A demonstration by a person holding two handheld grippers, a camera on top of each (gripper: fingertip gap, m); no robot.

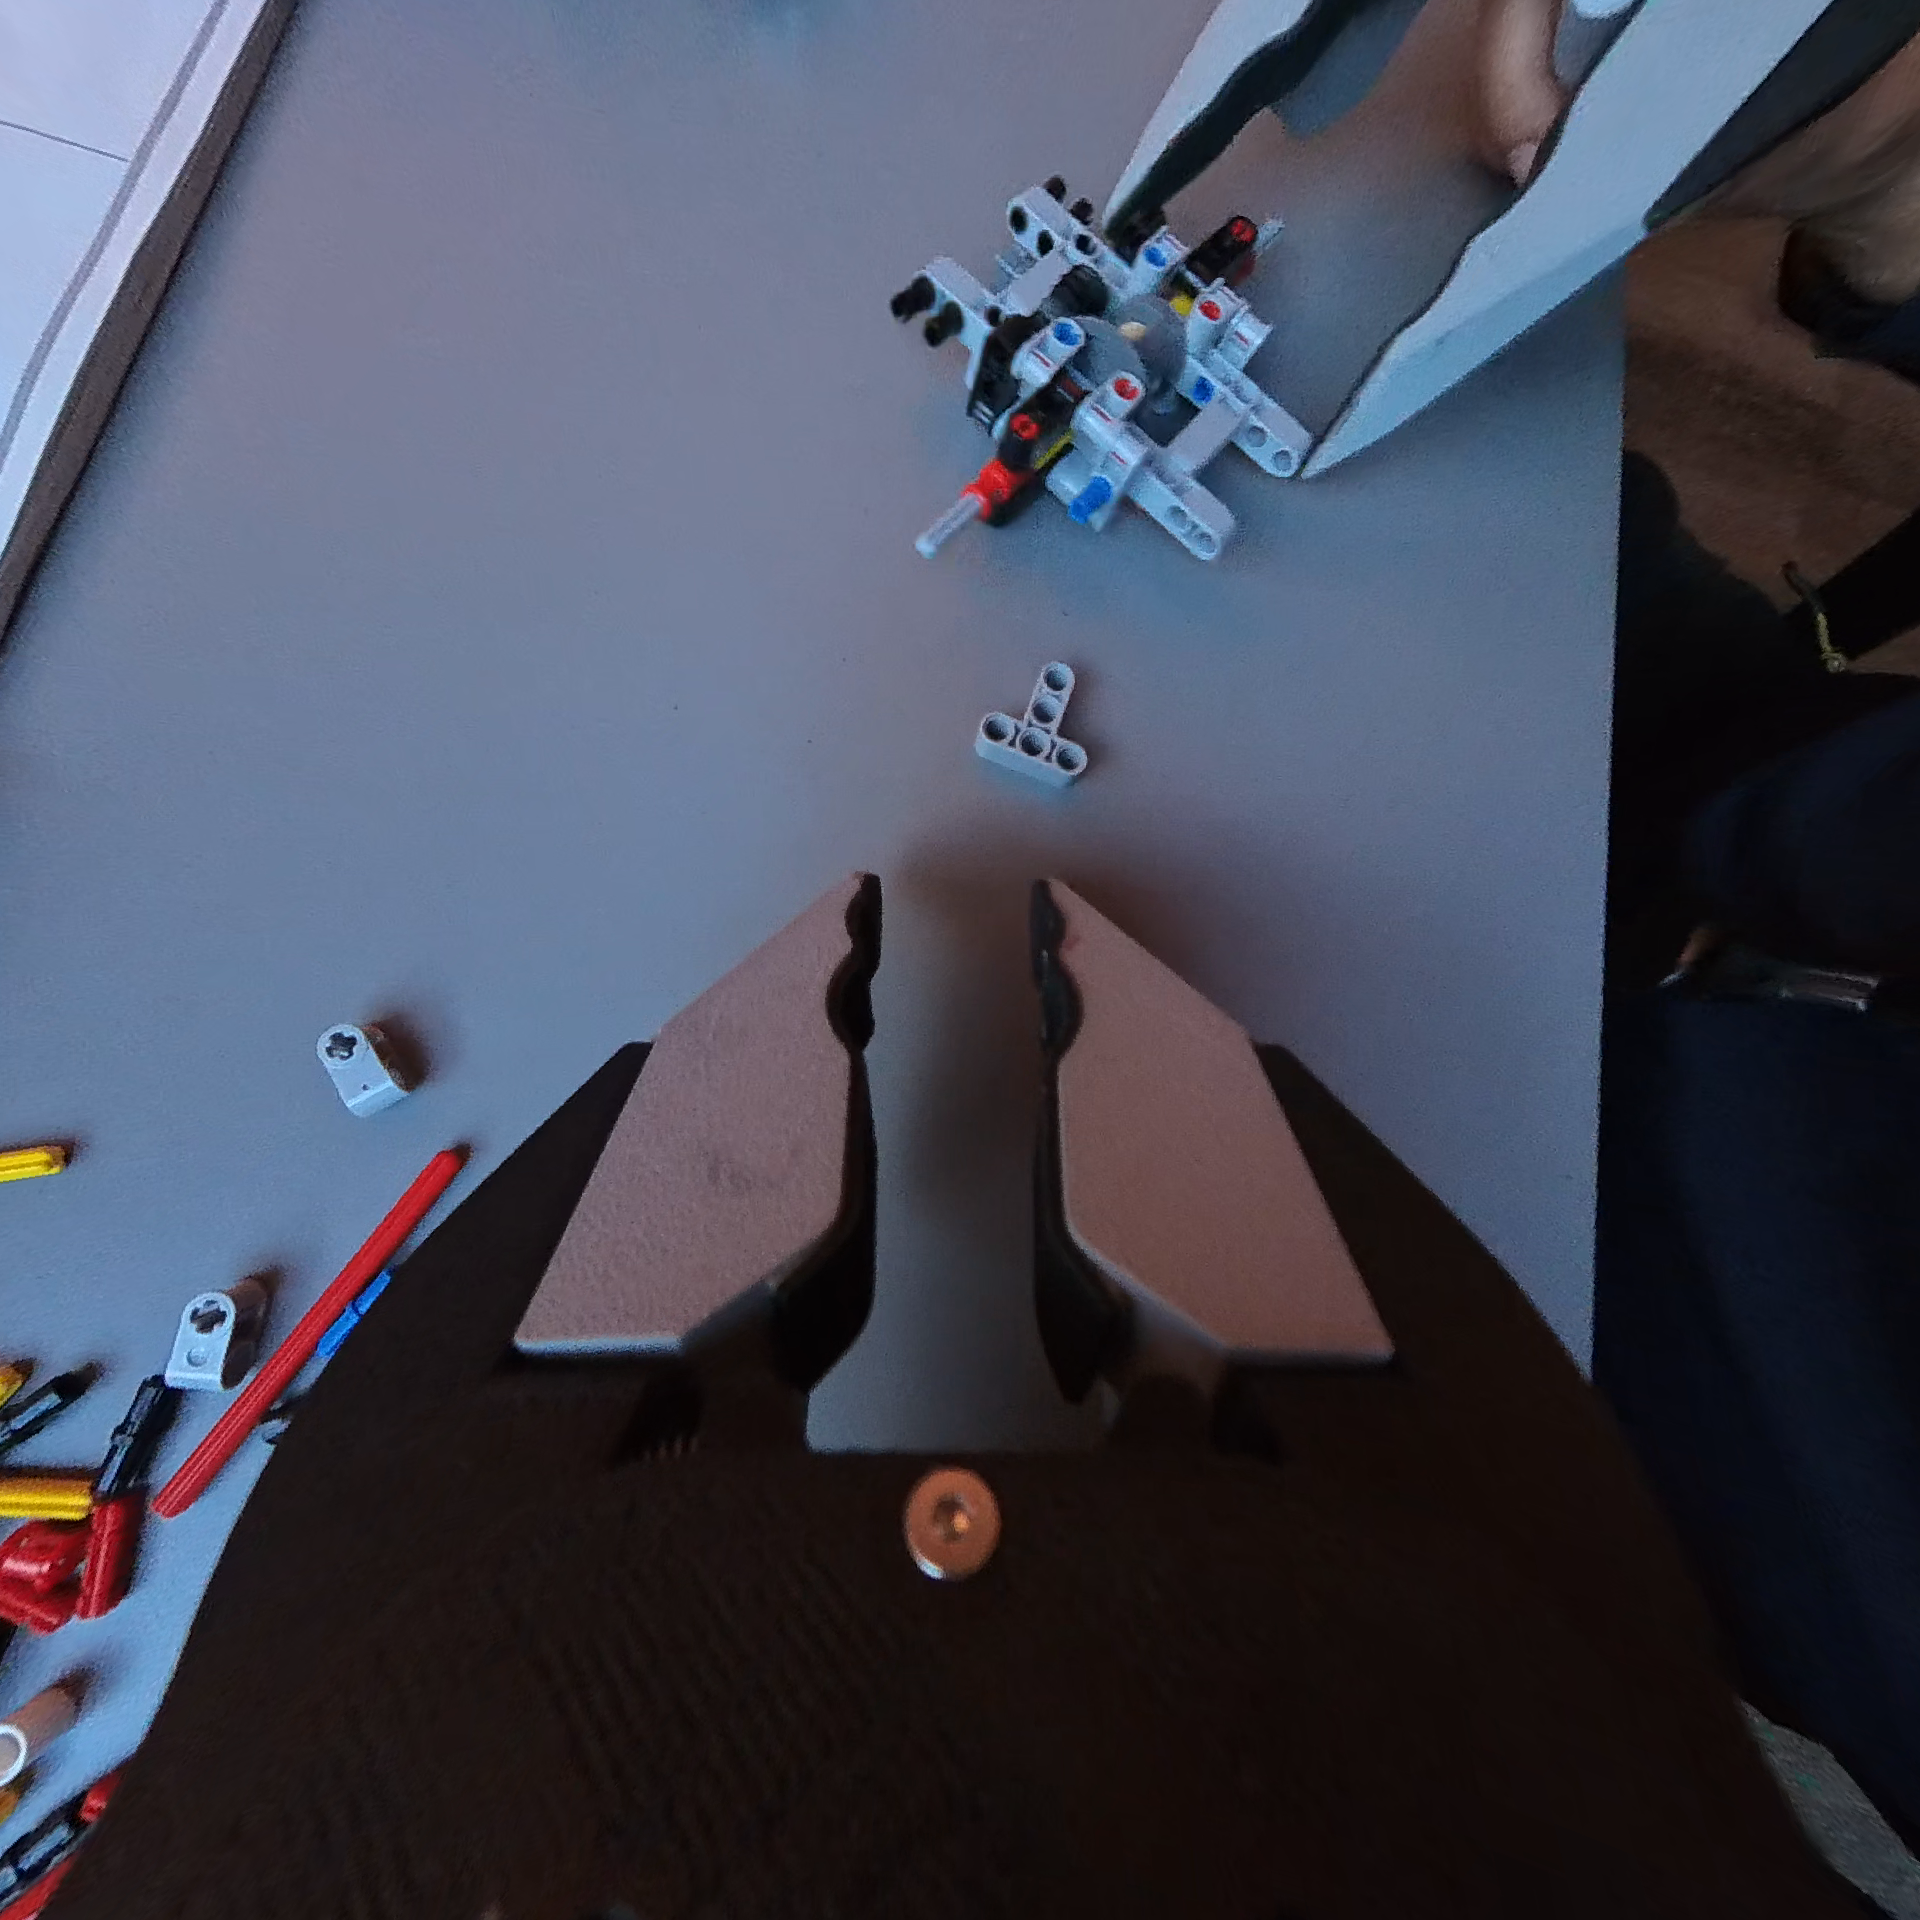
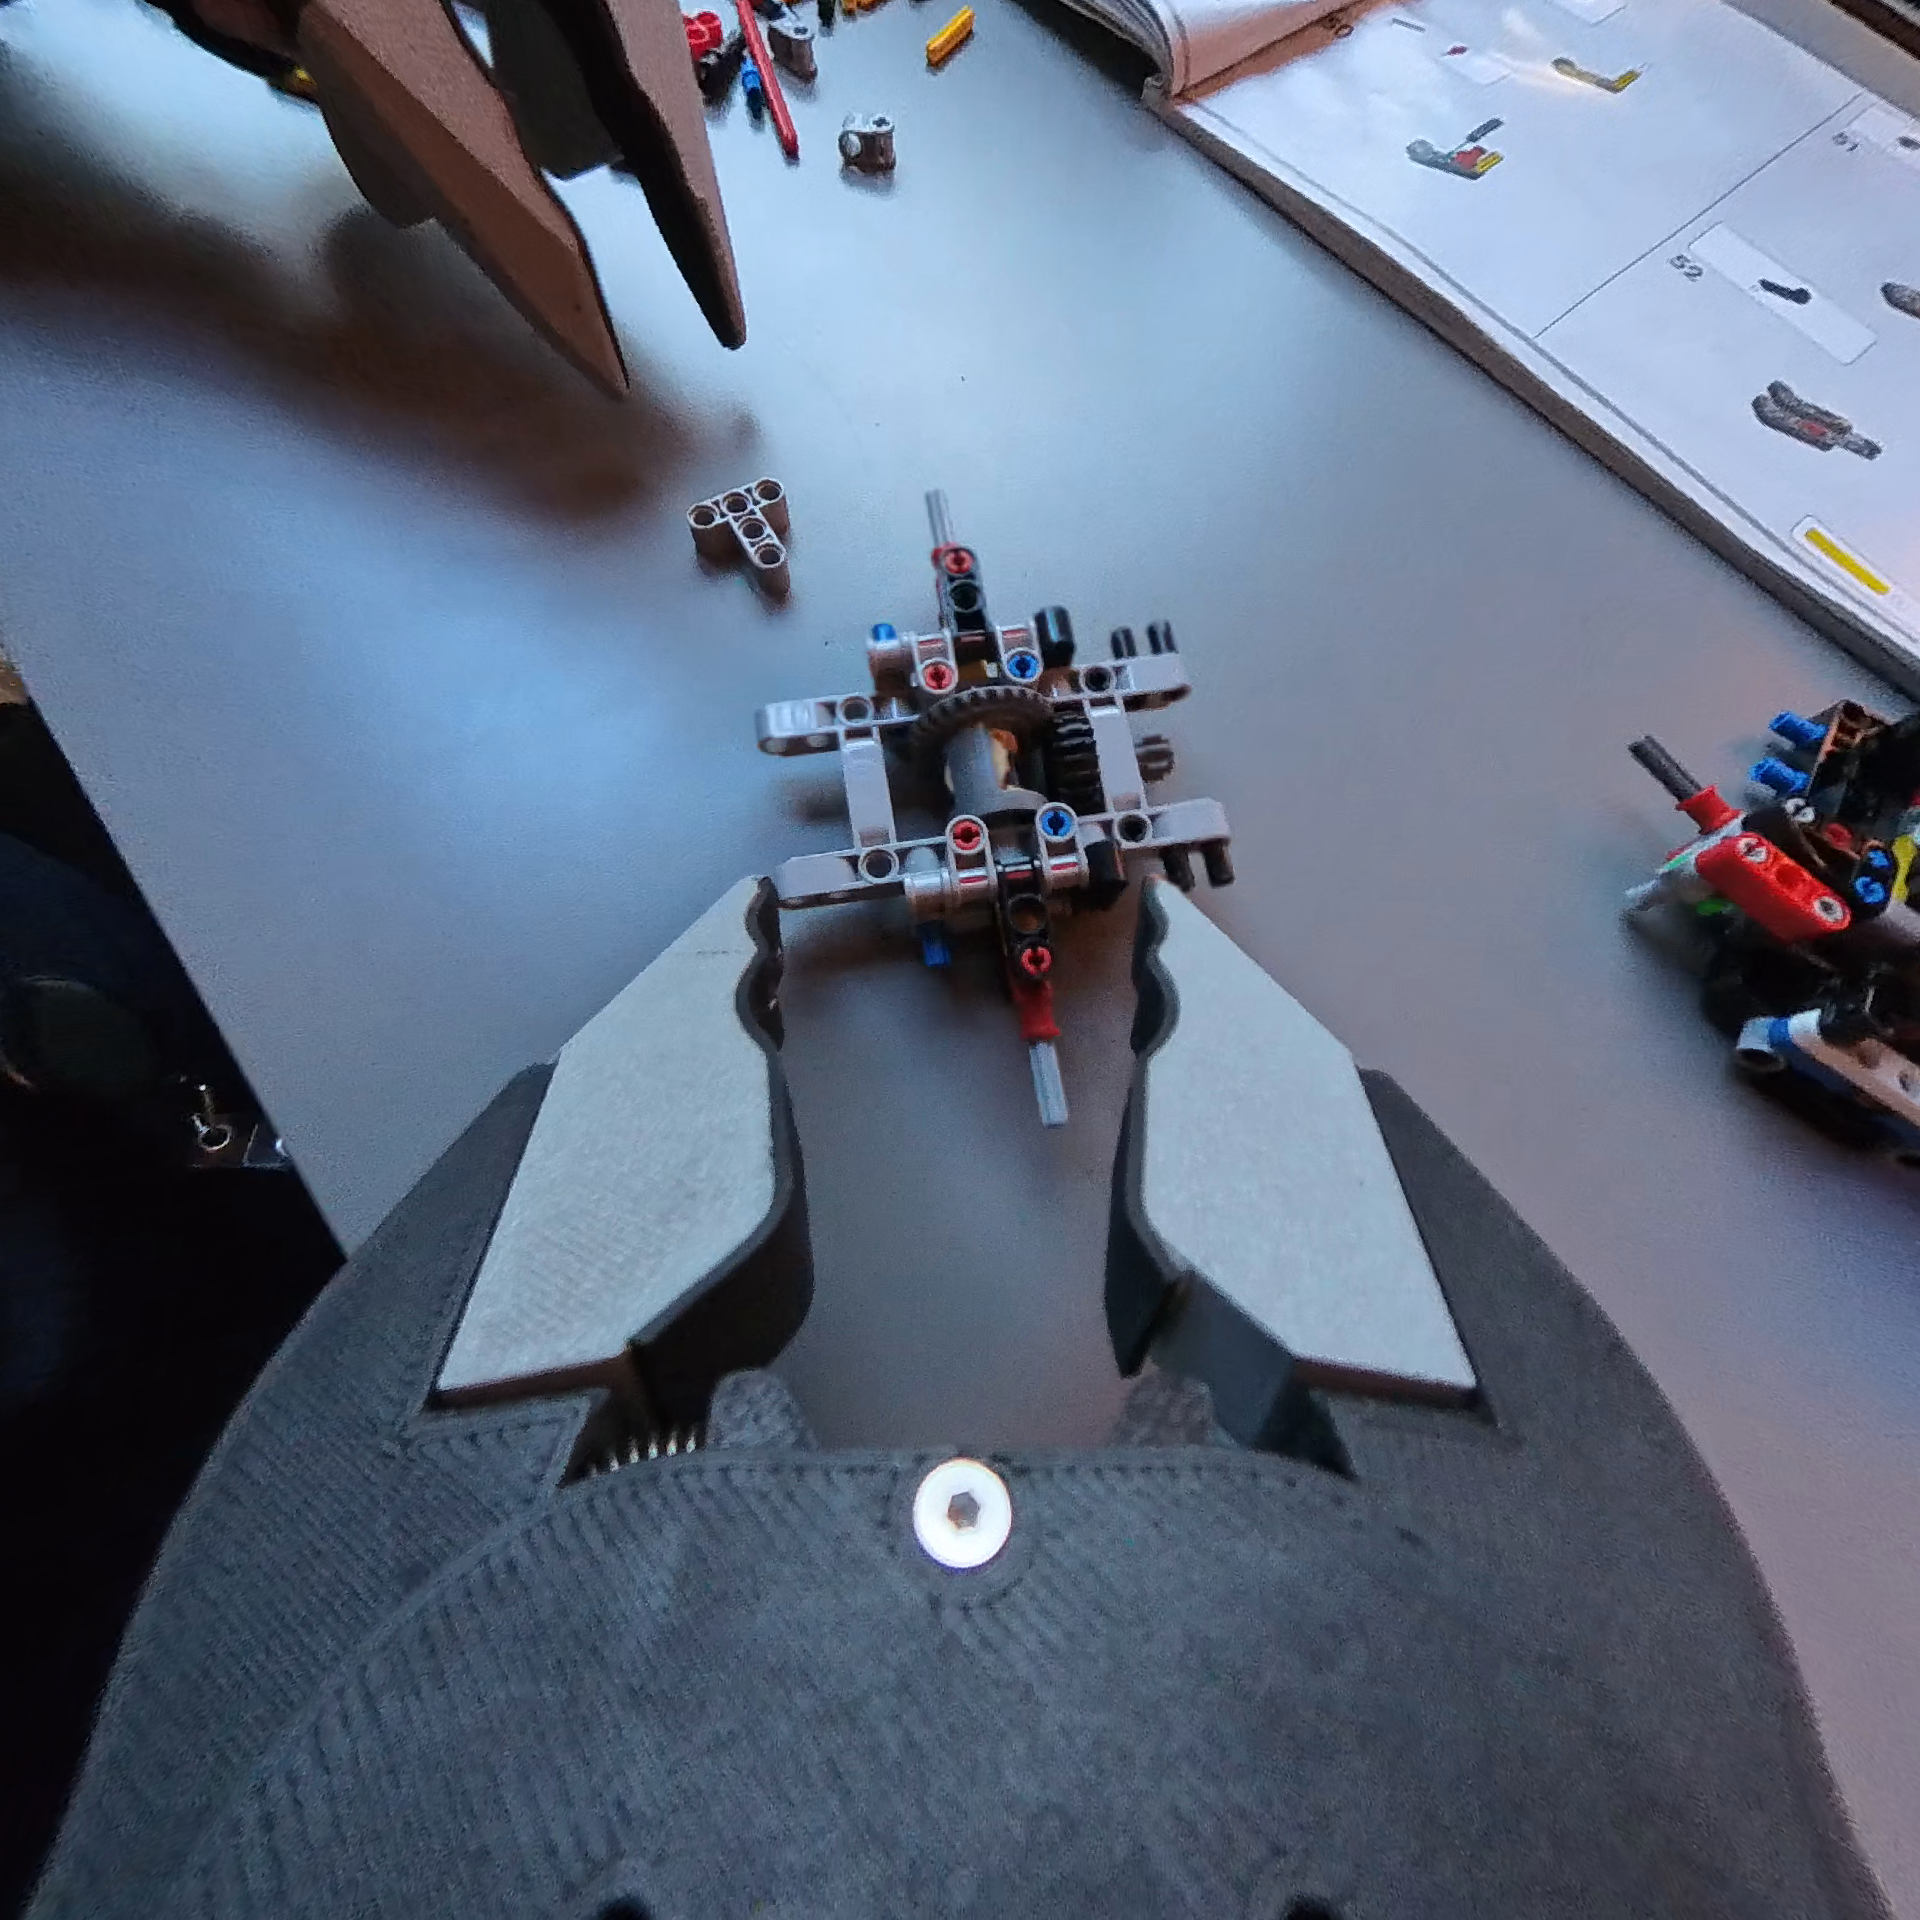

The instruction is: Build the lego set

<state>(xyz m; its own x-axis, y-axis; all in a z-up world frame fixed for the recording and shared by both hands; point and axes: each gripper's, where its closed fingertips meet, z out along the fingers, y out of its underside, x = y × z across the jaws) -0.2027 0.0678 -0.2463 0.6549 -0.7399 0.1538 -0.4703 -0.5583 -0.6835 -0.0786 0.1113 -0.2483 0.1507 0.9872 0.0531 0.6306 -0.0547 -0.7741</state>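
A grey brick assembly with gears, red and blue pins and a long axle [image 2: 987, 769] lies on the grey table [image 2: 416, 727]. My right gripper [image 2: 956, 888] is open wide, with a fingertip on either side of the assembly's near end; the axle lies between the fingers and the pads do not press on it. The left wrist view shows the same: the assembly [image 1: 1101, 353] sits between the right gripper's [image 1: 1216, 345] spread fingers. My left gripper [image 1: 956, 883] is open and empty, just short of a small grey T-shaped beam [image 1: 1032, 727]. That beam [image 2: 743, 530] lies beside the assembly, under the left gripper [image 2: 675, 362].
An open instruction booklet [image 2: 1558, 208] lies at the far right. A second, multicoloured assembly [image 2: 1808, 894] sits at the right. Loose parts lie at the left: a red axle [image 1: 312, 1330], grey connectors [image 1: 364, 1070], and red and yellow pieces [image 1: 62, 1538]. The table edge [image 1: 1610, 935] runs along the right.
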